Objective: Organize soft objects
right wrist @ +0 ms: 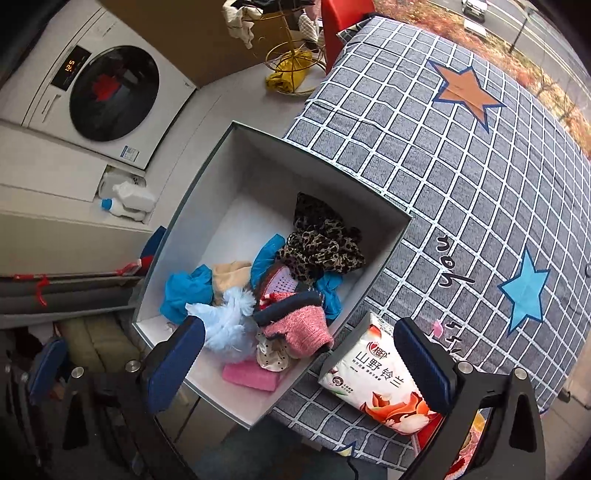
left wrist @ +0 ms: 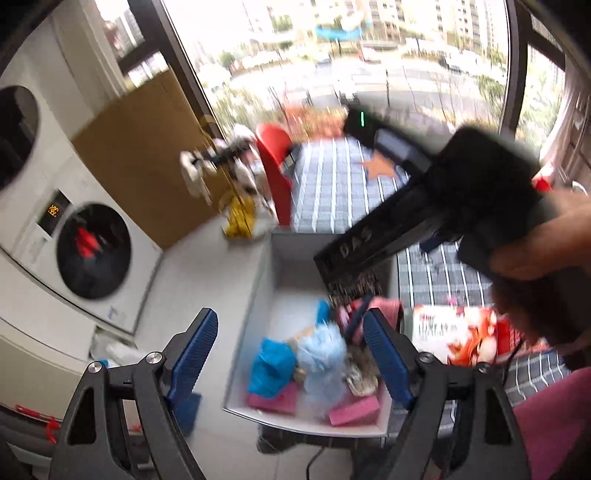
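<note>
A white box stands at the edge of the grey checked cloth. Inside lie a leopard-print cloth, a blue cloth, a light-blue fluffy puff, a pink knit piece, a spotted cloth and a pink sponge. My right gripper hangs open above the box's near end, nothing between its pads. A flowered tissue pack lies on the cloth by its right finger. My left gripper is open and empty over the same box, the view blurred.
A white washing machine stands at the left, with a detergent bottle below it. A gold wire stand with a yellow cloth, a red chair and brown cardboard are beyond the box. A hand is at the right.
</note>
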